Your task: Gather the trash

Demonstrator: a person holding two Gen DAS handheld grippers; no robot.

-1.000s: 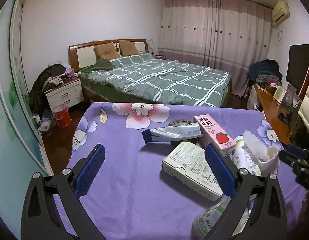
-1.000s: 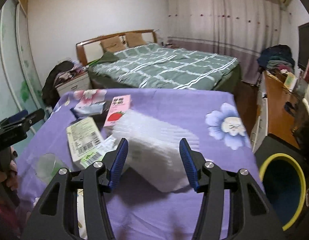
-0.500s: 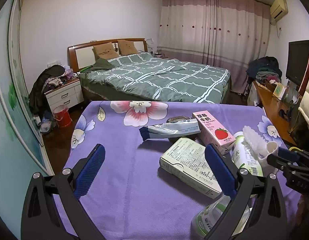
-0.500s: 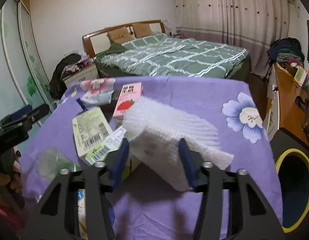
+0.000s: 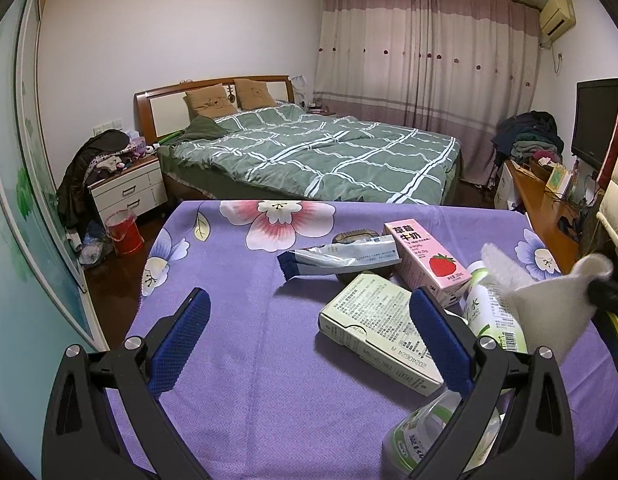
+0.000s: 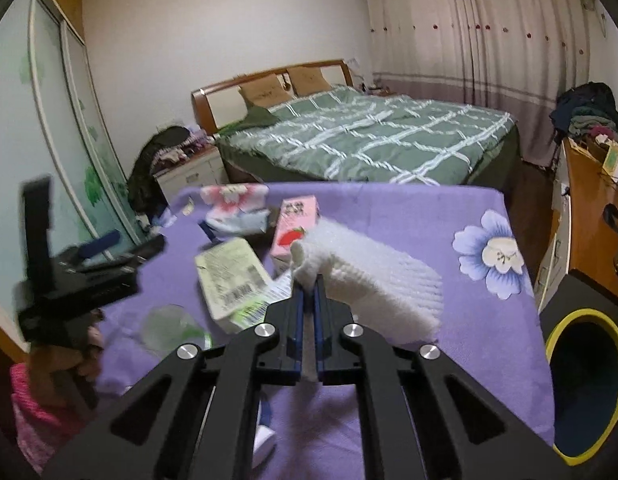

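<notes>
The right tongs (image 6: 309,292) are pressed together on a sheet of white foam wrap (image 6: 373,280), pinching it near one end so that the sheet is held above the purple flowered surface (image 6: 389,216). In the left wrist view the same foam wrap (image 5: 549,304) hangs at the far right edge, raised above the other items. To the right of the surface stands a black bin with a yellow rim (image 6: 585,380), its opening facing the camera, apart from the foam.

The left tongs (image 5: 309,340) are spread wide and hold nothing, hovering over the surface (image 5: 249,320). Ahead of them lie a pale green box (image 5: 373,328), a pink strawberry milk carton (image 5: 425,260), a silver and blue wrapper (image 5: 341,258), a white and green bottle (image 5: 493,312) lying just beside the box, and a clear plastic bottle (image 5: 433,440) at the lower right, partly behind the right-hand finger. A dark object under the wrapper is too hidden to identify.

Beyond the surface is a bed (image 5: 321,156) with a green checked quilt.
</notes>
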